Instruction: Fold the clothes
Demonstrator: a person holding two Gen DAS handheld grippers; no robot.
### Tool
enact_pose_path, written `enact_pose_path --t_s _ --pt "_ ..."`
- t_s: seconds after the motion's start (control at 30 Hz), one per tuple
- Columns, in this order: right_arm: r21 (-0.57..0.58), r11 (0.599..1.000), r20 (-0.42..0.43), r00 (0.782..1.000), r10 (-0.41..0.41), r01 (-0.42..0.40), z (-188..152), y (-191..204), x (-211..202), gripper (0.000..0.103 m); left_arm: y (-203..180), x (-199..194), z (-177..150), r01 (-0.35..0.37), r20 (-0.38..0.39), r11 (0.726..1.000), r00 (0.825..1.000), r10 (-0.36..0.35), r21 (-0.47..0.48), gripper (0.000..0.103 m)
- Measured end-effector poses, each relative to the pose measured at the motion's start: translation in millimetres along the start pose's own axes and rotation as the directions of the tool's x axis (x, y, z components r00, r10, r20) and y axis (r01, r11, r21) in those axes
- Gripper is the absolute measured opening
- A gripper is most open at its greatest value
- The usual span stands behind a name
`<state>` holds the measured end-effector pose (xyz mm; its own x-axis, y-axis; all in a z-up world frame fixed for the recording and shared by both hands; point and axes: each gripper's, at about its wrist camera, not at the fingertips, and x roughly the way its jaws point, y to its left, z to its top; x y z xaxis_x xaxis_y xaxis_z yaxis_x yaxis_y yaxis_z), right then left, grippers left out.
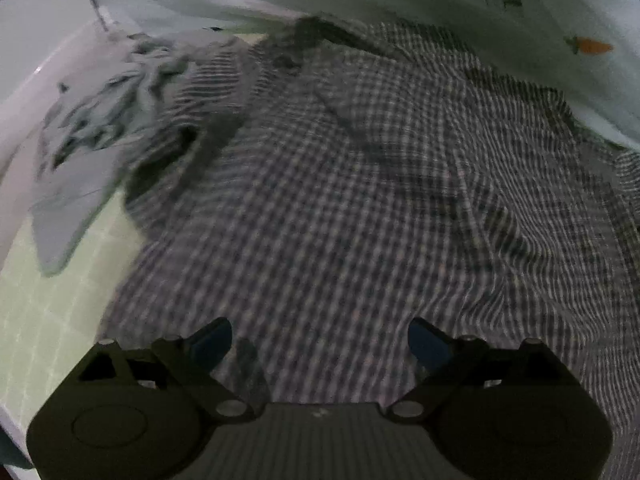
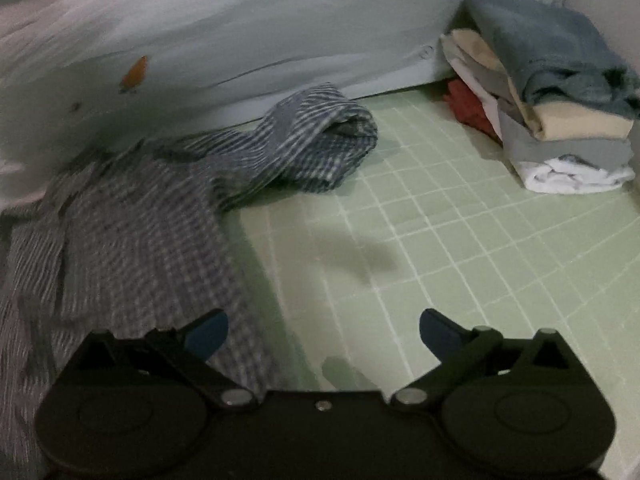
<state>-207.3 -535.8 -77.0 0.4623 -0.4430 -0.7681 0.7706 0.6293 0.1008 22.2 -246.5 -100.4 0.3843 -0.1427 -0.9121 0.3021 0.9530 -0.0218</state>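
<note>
Pale green grid mat (image 2: 460, 240) covers the work surface, with white lines crossing it, and a big rumpled light sheet or duvet (image 2: 240, 28) piles up along the back edge, showing a small orange carrot print (image 2: 135, 74) on it. Starting from the far left in the left wrist view, a light grey garment with a dark graphic print (image 1: 92, 128) lies crumpled on the mat, its edge touching the checked shirt (image 1: 360, 200), which spreads out flat and fills most of that view, pretty blurry though. The left gripper (image 1: 320, 344) hangs over the near part of the shirt with its jaws spread wide and nothing pinched between them, just plaid fabric under the gap. Over in the right wrist view the same shirt takes up the left side, and its sleeve (image 2: 312, 140) trails off to the right in a loose bunched loop on the mat, up against the foot of the duvet. The right gripper (image 2: 324, 330) sits at the shirt's right edge, jaws also wide apart and empty; its left finger is over the plaid, its right finger over bare mat, and a soft shadow falls on the mat ahead of it. Far right, well apart from the shirt, a stack of folded clothes (image 2: 560, 120) sits by the back corner: white at the bottom, grey, cream, a blue piece on top, something red (image 2: 468, 106) tucked behind.
</note>
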Motion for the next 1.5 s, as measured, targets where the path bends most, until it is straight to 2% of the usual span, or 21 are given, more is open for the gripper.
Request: enact_pose_path --t_s 0.27,0.4,0.47,0.57,0.7,0.73,0.77,0.8,0.87,0.9,0.93,0.97,1.0,1.13,1.17,1.23,1.3,1.33,1.37,1.43,1.5 --pt "0.101 0.994 0.007 0.999 -0.035 0.034 64 -22 77 0.102 -31 46 33 -0.007 -0.092 0.999 0.996 0.010 0.031 0.094" --pt "0.053 0.998 0.010 0.999 -0.041 0.040 92 -21 114 0.093 -41 56 35 -0.030 -0.105 0.998 0.994 0.036 0.060 0.098" --pt "0.035 0.999 0.005 0.999 -0.035 0.035 102 -22 131 0.090 -41 57 34 -0.035 -0.104 0.998 0.994 0.040 0.047 0.099" --pt "0.040 0.999 -0.003 1.000 -0.017 0.017 112 -20 151 0.089 -37 58 31 -0.040 -0.104 0.999 0.994 0.043 0.026 0.103" --pt "0.011 1.000 -0.005 1.000 -0.021 0.021 118 -11 168 0.083 -33 60 31 -0.031 -0.106 0.999 0.994 0.030 -0.009 0.103" --pt "0.003 1.000 -0.006 1.000 -0.023 0.023 119 -9 171 0.077 -33 59 31 -0.031 -0.105 0.999 0.994 0.030 -0.009 0.103" --pt "-0.005 1.000 0.002 1.000 -0.030 0.030 119 -9 172 0.066 -33 59 31 -0.030 -0.104 1.000 0.994 0.029 -0.007 0.103" --pt "-0.015 0.999 0.009 0.999 -0.032 0.032 118 -8 171 0.063 -33 60 31 -0.030 -0.103 1.000 0.994 0.030 -0.004 0.103" --pt "-0.040 0.999 0.022 0.999 -0.028 0.029 116 -7 168 0.044 -33 60 32 -0.030 -0.102 1.000 0.994 0.029 0.000 0.103" --pt "-0.055 0.998 0.027 0.999 -0.021 0.023 114 -7 166 0.040 -34 60 32 -0.030 -0.102 1.000 0.994 0.030 0.000 0.103" --pt "-0.067 0.997 0.031 0.999 -0.022 0.024 115 -8 165 0.025 -34 60 33 -0.030 -0.103 1.000 0.994 0.030 -0.001 0.103" --pt "-0.084 0.995 0.038 0.998 -0.048 0.051 114 -8 162 0.014 -34 60 33 -0.031 -0.103 1.000 0.994 0.031 -0.001 0.103" --pt "-0.101 0.992 0.045 0.996 -0.076 0.081 113 -8 159 0.014 -34 60 34 -0.032 -0.103 0.999 0.994 0.032 -0.001 0.103" --pt "-0.121 0.967 0.101 0.972 -0.214 0.226 105 -31 136 0.013 -36 60 34 -0.034 -0.088 0.999 0.996 0.034 -0.003 0.103" --pt "-0.130 0.947 0.122 0.953 -0.278 0.293 101 -39 128 0.012 -36 60 33 -0.035 -0.082 0.999 0.996 0.034 -0.003 0.103" --pt "-0.147 0.891 0.169 0.899 -0.405 0.429 93 -55 113 0.012 -33 59 32 -0.035 -0.073 0.999 0.997 0.035 -0.002 0.103" --pt "-0.156 0.816 0.218 0.825 -0.521 0.556 85 -70 97 0.013 -34 58 31 -0.038 -0.068 0.999 0.997 0.037 -0.005 0.103" --pt "-0.168 0.783 0.228 0.797 -0.560 0.599 79 -77 93 0.013 -34 57 30 -0.039 -0.066 0.999 0.997 0.039 -0.007 0.103" --pt "-0.183 0.773 0.205 0.792 -0.574 0.608 74 -87 89 0.016 -34 57 31 -0.040 -0.064 0.999 0.997 0.040 -0.009 0.103" --pt "-0.162 0.807 0.128 0.823 -0.554 0.568 65 -104 84 0.022 -33 58 33 -0.044 -0.063 0.999 0.997 0.043 -0.013 0.103" --pt "-0.080 0.848 0.078 0.852 -0.518 0.524 57 -116 74 0.030 -33 58 33 -0.047 -0.063 0.999 0.997 0.046 -0.018 0.103"
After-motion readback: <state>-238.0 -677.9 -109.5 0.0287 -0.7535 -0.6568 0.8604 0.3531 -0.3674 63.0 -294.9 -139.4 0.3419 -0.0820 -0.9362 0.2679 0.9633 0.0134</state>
